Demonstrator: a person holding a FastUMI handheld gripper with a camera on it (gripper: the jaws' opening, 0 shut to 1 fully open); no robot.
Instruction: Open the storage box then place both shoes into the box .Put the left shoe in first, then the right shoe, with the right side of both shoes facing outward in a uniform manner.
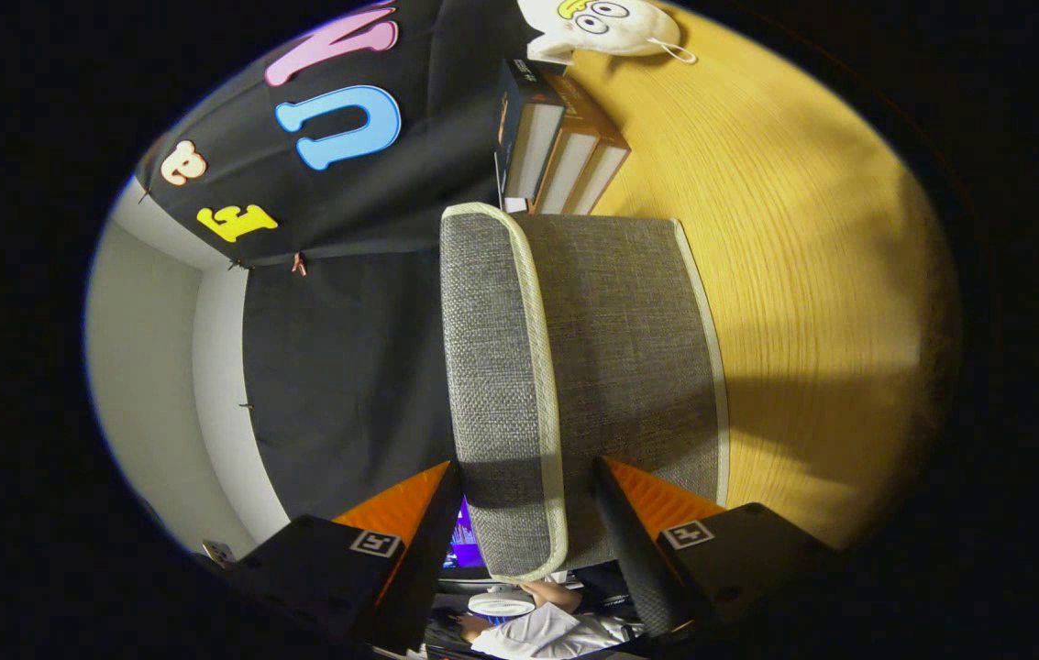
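The grey fabric storage box (629, 348) with pale trim stands on the wooden table (803, 275), and the view is turned on its side. Its lid (496, 348) sits down on the box. The lid's near rim lies between the fingers of my gripper (526, 467). One finger (432, 541) is over the lid's top and the other finger (634, 550) is against the box wall under the rim. The gripper is shut on the lid's rim.
Beyond the box, several books (556, 147) stand in a row on the table, with a white plush toy (611, 26) past them. Behind the fingers is a person in a white sleeve (547, 632). The booth's black cloth wall (345, 367) hangs beside the box.
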